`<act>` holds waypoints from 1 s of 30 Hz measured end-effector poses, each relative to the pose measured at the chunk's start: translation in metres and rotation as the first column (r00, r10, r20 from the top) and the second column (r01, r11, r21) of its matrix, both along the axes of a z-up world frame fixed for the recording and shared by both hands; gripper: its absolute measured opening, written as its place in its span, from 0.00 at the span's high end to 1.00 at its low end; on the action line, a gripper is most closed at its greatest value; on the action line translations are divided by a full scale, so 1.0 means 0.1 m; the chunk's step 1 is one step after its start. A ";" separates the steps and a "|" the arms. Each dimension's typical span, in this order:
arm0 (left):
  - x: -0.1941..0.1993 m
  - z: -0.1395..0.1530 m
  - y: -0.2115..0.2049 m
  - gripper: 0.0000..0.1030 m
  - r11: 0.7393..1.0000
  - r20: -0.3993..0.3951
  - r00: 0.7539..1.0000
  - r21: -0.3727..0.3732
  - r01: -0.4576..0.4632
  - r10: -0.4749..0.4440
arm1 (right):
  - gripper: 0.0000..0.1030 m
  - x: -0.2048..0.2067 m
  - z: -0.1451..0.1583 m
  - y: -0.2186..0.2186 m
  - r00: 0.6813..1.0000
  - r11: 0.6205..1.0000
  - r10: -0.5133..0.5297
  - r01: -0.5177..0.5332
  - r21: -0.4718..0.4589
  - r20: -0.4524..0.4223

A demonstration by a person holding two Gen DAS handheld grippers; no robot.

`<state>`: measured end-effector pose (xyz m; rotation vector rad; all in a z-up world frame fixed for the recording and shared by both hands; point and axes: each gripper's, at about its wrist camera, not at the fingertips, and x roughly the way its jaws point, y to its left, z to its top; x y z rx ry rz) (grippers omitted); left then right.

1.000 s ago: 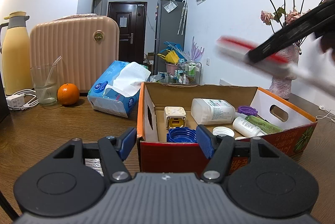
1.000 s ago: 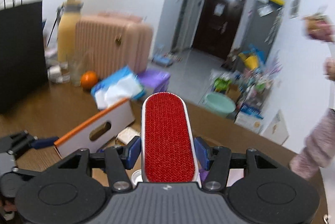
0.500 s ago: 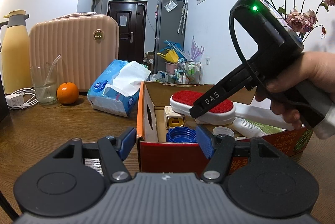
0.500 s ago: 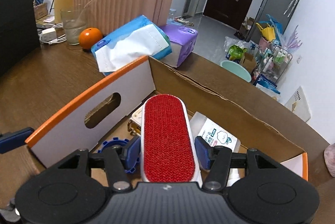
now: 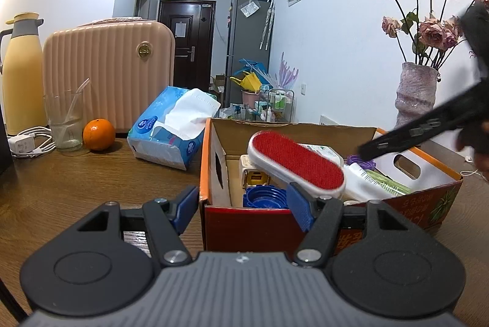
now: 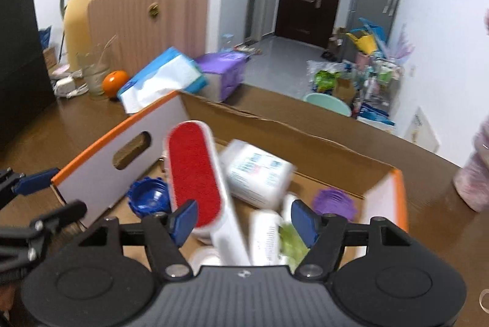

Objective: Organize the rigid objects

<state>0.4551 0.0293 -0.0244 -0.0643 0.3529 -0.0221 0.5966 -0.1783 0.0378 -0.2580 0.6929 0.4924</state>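
Your right claw (image 6: 241, 218) is hanging wide open, empty, over the box (image 6: 91, 162); the brush (image 6: 195, 174) is lying inside, and your left claw (image 5: 241, 201) is gaping empty at its near-left corner.

Suitcase (image 5: 108, 76), orange (image 5: 98, 130), tissue pack (image 5: 174, 128), vase (image 5: 415, 96).

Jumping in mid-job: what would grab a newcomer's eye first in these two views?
The red-faced lint brush stands out first, lying tilted on the clutter in the orange-edged cardboard box, free of the open right tool. Next, the ribbed pink suitcase behind the orange at the table's far left. Dried roses in a vase stand at the right, beyond the box.
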 end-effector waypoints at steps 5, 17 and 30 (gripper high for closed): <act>0.00 0.00 -0.01 0.36 1.000 0.003 1.000 0.004 -0.001 0.001 | 0.35 -0.25 0.07 -0.49 0.996 0.995 -0.080 0.078 0.055 0.035; -0.02 -0.01 -0.03 0.35 1.000 0.021 1.000 0.018 -0.009 0.009 | 0.13 -1.03 -0.07 -0.82 0.960 0.975 -0.156 0.112 0.193 0.233; -0.10 0.02 -0.06 0.14 0.997 0.037 0.999 0.074 0.004 -0.006 | 0.11 -1.11 -0.29 -0.80 0.933 0.935 -0.260 0.179 0.306 0.250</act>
